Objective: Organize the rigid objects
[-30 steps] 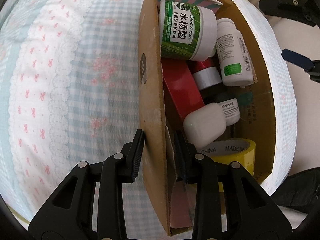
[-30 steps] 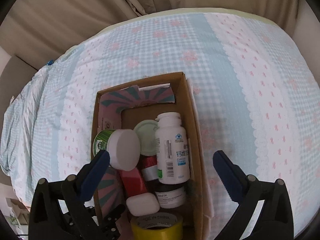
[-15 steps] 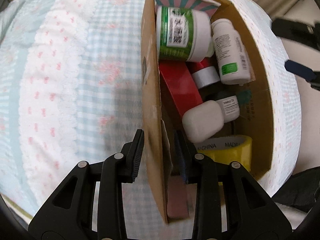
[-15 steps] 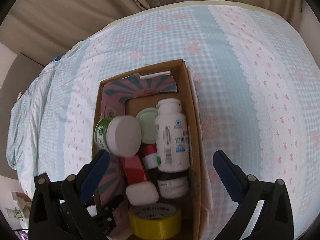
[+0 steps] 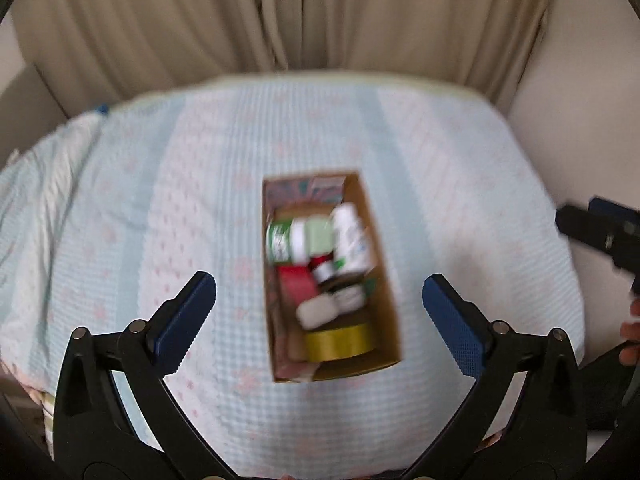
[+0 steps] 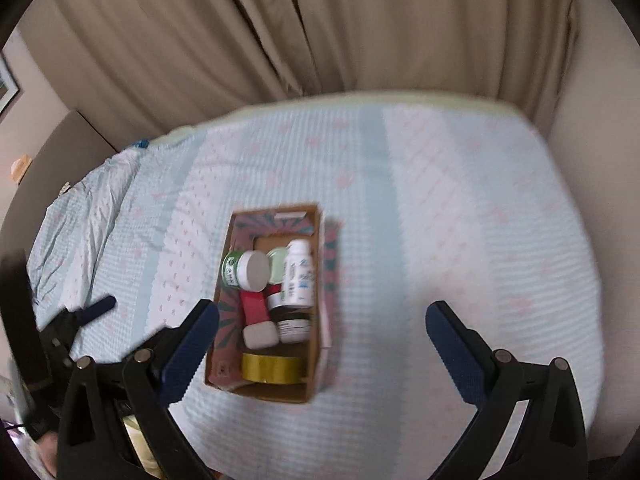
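Just curtain (image 6: 280,32) behind bed (image 6: 460,220) w/ packed box (image 6: 316,300); both grippers splayed.

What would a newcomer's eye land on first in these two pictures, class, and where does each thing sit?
First, the open cardboard box in the middle of the pale blue bedspread, crammed with containers. Its yellow tape roll at the near end and the white bottle along its right wall stand out. Both grippers, left and right, gape empty above.

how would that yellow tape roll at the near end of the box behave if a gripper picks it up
The yellow tape roll is a rigid ring, so it should hold its shape and probably feels light. It stands on edge against the cardboard box wall; once lifted out and set down that way, it would likely roll. Its glossy side may slip between pads.
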`<move>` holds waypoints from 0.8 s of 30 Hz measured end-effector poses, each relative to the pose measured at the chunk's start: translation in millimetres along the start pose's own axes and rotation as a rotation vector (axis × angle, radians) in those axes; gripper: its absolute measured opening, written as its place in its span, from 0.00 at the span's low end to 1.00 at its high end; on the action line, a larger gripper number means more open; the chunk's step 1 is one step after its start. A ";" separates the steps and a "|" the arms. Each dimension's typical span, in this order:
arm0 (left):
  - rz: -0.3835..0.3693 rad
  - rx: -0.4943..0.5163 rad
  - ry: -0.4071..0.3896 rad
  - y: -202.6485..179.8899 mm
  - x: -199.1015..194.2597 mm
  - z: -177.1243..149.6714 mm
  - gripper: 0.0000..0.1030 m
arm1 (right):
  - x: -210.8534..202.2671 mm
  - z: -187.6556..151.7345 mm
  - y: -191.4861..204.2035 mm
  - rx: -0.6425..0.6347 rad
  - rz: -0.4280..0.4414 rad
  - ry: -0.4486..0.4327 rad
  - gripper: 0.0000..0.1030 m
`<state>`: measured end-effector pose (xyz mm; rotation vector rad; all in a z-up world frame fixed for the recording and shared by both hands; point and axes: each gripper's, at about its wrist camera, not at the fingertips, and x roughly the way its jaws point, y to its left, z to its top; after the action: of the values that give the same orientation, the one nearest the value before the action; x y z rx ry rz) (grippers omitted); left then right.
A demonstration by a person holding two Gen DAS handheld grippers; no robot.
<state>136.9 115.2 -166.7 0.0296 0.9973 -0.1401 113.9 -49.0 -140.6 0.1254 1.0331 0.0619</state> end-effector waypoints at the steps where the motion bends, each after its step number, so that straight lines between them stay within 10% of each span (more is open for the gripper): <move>1: 0.005 -0.004 -0.033 -8.6 -17.9 5.2 1.00 | -16.1 -0.7 -2.3 -0.014 -0.013 -0.021 1.00; 9: 0.043 -0.034 -0.287 -63.1 -145.4 13.9 1.00 | -137.8 -8.2 -39.5 -0.056 -0.096 -0.202 1.00; 24: 0.096 0.028 -0.440 -121.5 -234.5 -30.5 1.00 | -221.7 -55.8 -68.1 -0.041 -0.208 -0.347 1.00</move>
<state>-29.8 22.0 18.2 0.0691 0.5531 -0.0677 -47.9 -136.9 11.1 -0.0100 0.6933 -0.1240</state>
